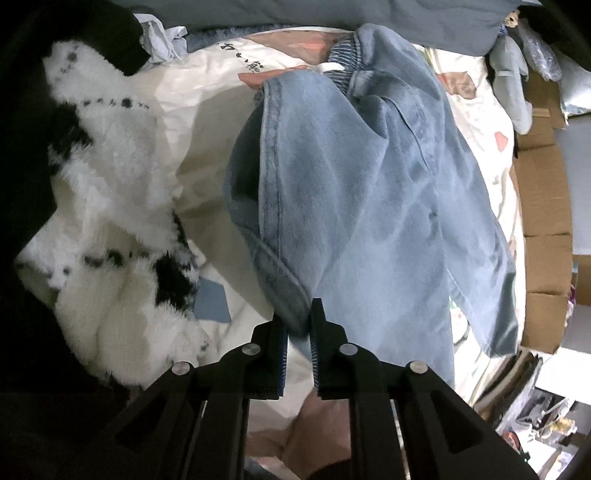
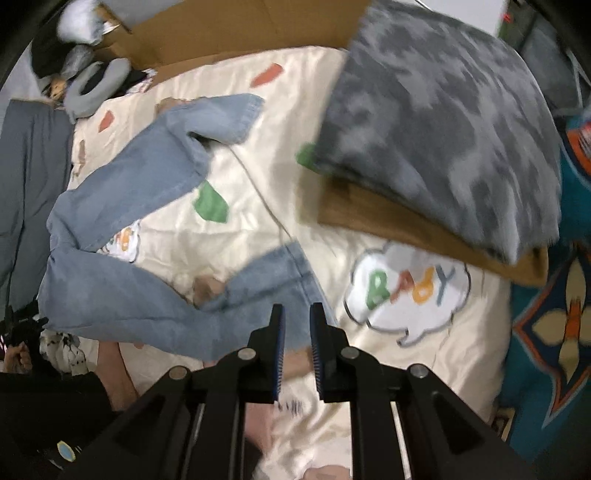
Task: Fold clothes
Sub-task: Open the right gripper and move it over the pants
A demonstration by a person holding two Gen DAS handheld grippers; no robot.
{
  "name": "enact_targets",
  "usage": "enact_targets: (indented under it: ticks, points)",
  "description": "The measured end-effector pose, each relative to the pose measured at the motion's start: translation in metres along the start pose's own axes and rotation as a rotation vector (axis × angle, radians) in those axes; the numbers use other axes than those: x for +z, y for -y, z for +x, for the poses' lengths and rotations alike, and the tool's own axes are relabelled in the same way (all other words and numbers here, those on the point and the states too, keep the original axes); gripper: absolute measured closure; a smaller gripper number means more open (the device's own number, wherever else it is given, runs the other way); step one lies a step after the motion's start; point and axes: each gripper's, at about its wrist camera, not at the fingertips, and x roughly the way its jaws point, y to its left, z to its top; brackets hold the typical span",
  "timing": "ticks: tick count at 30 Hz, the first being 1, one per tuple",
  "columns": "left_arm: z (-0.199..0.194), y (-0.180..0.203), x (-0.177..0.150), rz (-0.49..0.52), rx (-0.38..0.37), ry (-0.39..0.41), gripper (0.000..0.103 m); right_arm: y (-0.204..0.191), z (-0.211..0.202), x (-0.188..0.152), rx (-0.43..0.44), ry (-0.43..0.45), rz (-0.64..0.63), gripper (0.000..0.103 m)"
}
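My left gripper (image 1: 299,325) pinches a hem of the jeans (image 1: 354,192); my right gripper (image 2: 297,325) hangs nearly closed, empty. The jeans sprawl on the cream quilt (image 2: 258,221). Denim is heavy, floppy (take seams, not mid-cloth). Folded clothes (image 2: 443,140) crowd nearby.

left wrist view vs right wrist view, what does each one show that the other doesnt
Only the left wrist view shows the left tool clamped on a hem of the jeans, and the fluffy black-and-white garment beside them.

Only the right wrist view shows the right tool nearly shut on nothing, the folded grey patterned cloth stacked on a brown one, and the "BABY" print.

Both show the jeans, the cream bedspread and cardboard.
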Motion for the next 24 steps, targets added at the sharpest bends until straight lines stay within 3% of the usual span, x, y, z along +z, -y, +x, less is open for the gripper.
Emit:
enact_targets:
  ticks: [7, 11, 20, 24]
  points:
    - [-0.025, -0.01, -0.006, -0.016, 0.02, 0.039, 0.091, -0.054, 0.025, 0.048, 0.036, -0.016, -0.148, 0.09]
    - [-0.04, -0.009, 0.002, 0.003, 0.012, 0.109, 0.091, -0.097, 0.051, 0.08, 0.066, -0.017, -0.274, 0.089]
    - [-0.036, -0.012, 0.057, -0.063, 0.08, 0.21, 0.091, -0.213, 0.117, 0.147, 0.171, -0.03, -0.549, 0.086]
    - [-0.032, -0.007, 0.084, -0.084, 0.067, 0.237, 0.091, -0.256, 0.137, 0.17, 0.199, -0.062, -0.635, 0.084]
